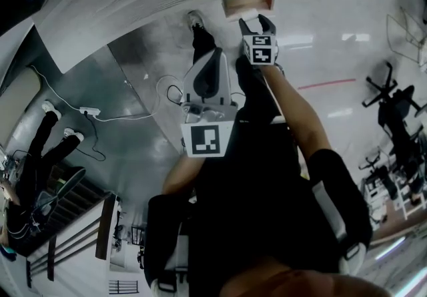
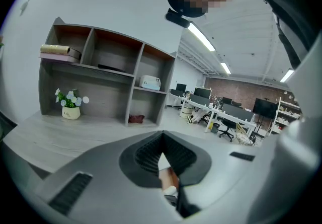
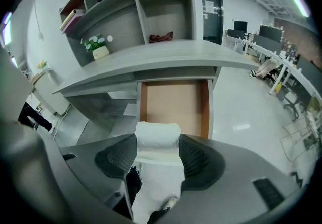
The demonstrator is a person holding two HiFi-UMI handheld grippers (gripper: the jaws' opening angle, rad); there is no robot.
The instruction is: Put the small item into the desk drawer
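Two grippers are in view, one per hand. The right forearm (image 1: 293, 105) is stretched forward and carries the right gripper (image 1: 257, 23) out to the desk front. The left gripper (image 2: 162, 138) is drawn back close to the body and points over the desk top (image 2: 60, 132) towards the shelf unit (image 2: 133, 74).

Right gripper: jaws clamped on one white roll (image 3: 157, 136), gripped across its sides. Left gripper: jaw tips meet, with nothing between them.

One drawer (image 3: 173, 103) stands pulled out under the desk, its brown bottom bare. The white roll is held at the drawer's near edge. Whether it is over the rim or just short of it cannot be settled from these angles. It is not resting inside.

Shelf unit count:
- one pot of flowers (image 2: 70, 104)
- two stacked books (image 2: 60, 52)
- one white box (image 2: 150, 82)
- one dark red object (image 2: 136, 118), too small to identify
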